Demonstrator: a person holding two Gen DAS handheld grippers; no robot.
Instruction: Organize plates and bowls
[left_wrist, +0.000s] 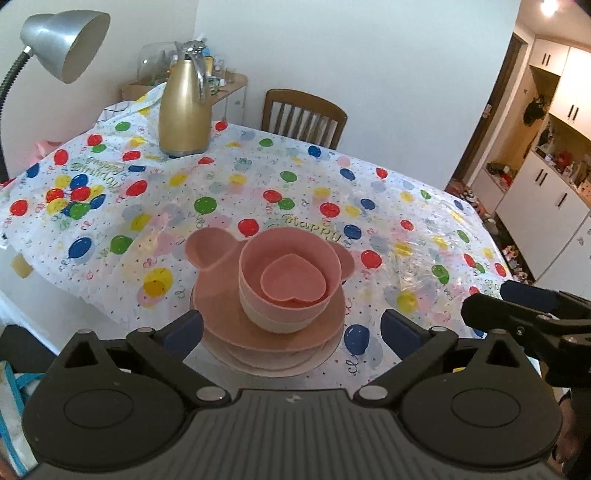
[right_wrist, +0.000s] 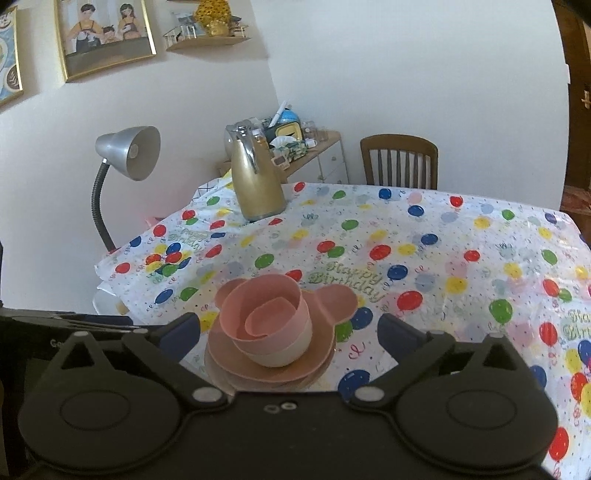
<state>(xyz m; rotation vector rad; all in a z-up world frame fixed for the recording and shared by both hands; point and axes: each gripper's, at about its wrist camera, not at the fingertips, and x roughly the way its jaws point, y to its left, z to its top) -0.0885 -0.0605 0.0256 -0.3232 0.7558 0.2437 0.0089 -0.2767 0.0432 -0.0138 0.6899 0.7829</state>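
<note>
A stack of pink tableware stands near the table's front edge. Round pink plates (left_wrist: 258, 343) lie at the bottom, with a bear-eared plate (left_wrist: 207, 251) among them. On top sit stacked bowls (left_wrist: 280, 310), and a small heart-shaped dish (left_wrist: 293, 282) rests inside the upper bowl. The same stack shows in the right wrist view (right_wrist: 269, 343). My left gripper (left_wrist: 291, 328) is open and empty, just before the stack. My right gripper (right_wrist: 288, 332) is open and empty, also just before it; its fingers (left_wrist: 524, 295) show at the right of the left wrist view.
The table wears a balloon-print birthday cloth (left_wrist: 369, 206). A gold thermos jug (left_wrist: 183, 107) stands at the far left. A grey desk lamp (left_wrist: 62, 40) leans over the left side. A wooden chair (left_wrist: 303, 118) stands behind the table. White cabinets (left_wrist: 546, 177) are at the right.
</note>
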